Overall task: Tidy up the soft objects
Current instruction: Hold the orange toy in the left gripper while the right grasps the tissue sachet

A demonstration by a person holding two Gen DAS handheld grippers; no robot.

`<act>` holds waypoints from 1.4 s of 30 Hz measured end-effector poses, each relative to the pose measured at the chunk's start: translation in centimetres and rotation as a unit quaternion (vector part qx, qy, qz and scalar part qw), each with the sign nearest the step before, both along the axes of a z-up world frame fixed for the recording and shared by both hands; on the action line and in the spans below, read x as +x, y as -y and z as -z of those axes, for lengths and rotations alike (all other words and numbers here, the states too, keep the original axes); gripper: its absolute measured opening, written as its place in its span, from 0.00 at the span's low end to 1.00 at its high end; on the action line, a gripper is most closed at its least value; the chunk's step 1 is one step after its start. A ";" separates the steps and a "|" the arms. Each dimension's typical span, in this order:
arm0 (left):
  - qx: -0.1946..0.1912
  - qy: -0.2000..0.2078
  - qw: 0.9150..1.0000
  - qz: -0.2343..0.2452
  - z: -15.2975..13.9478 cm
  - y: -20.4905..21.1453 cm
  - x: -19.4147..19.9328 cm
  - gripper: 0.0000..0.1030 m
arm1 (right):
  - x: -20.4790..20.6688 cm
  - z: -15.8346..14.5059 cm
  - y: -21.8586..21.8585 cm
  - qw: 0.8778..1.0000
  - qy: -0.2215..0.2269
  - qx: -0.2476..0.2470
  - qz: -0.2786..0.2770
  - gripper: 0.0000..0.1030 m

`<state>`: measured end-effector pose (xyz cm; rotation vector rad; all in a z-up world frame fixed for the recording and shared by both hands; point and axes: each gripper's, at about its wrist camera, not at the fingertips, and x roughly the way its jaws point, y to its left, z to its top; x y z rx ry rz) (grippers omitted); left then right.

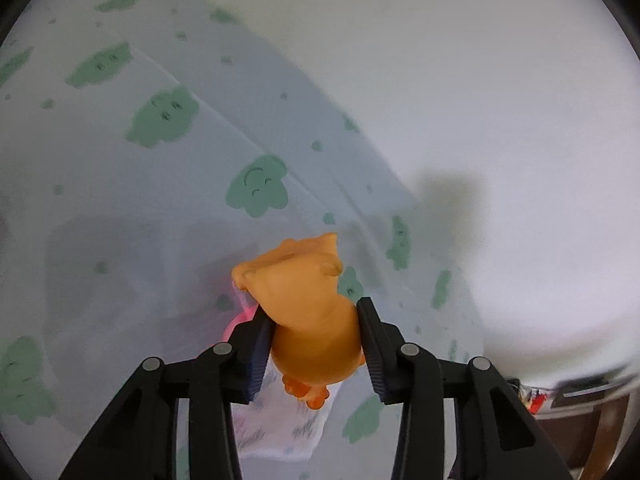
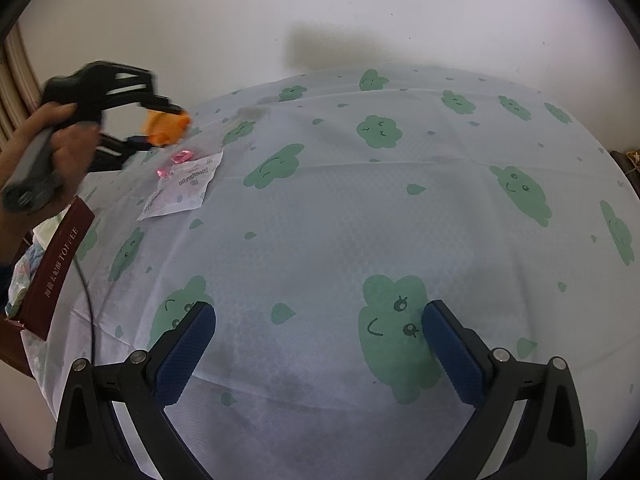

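Left gripper [image 1: 316, 344] clamps an orange soft toy [image 1: 308, 304] above a white packet [image 2: 182, 190] on the cloud-print surface [image 2: 360, 220], while right gripper [image 2: 320, 332] hangs spread, holding nothing.

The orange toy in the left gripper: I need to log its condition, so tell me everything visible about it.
The orange toy is a smooth, rubbery-looking animal figure with small darker orange feet. The left gripper clamps its body from both sides, holding it off the table above a white printed packet and a pink item. Nothing else touches it.
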<state>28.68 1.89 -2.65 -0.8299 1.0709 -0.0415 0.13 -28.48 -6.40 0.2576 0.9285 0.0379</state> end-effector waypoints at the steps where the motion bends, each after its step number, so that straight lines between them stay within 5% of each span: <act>1: 0.010 0.005 1.000 0.003 -0.6 -0.4 -1.3 0.40 | 0.0 0.0 0.0 1.000 0.000 0.000 0.000 1.00; 18: 0.145 0.025 0.984 0.100 0.0 -1.8 -19.3 0.42 | 1.5 -0.4 -1.7 0.999 -0.023 -0.025 -0.020 1.00; 24: 0.154 0.035 0.981 0.114 0.6 -2.0 -21.1 0.42 | 7.2 -2.6 -7.0 0.996 -0.018 0.005 -0.090 1.00; 29: 0.158 0.046 0.980 0.111 0.7 -2.4 -21.6 0.43 | 12.3 -1.5 -10.2 0.995 -0.049 0.035 -0.086 1.00; 37: 0.166 0.061 0.977 0.117 0.9 -2.6 -21.9 0.44 | 15.6 0.7 -14.4 0.995 -0.070 -0.022 -0.074 1.00; 42: 0.161 0.066 0.978 0.116 1.1 -2.9 -22.2 0.47 | 15.6 1.2 -14.9 0.994 -0.034 -0.055 -0.091 0.96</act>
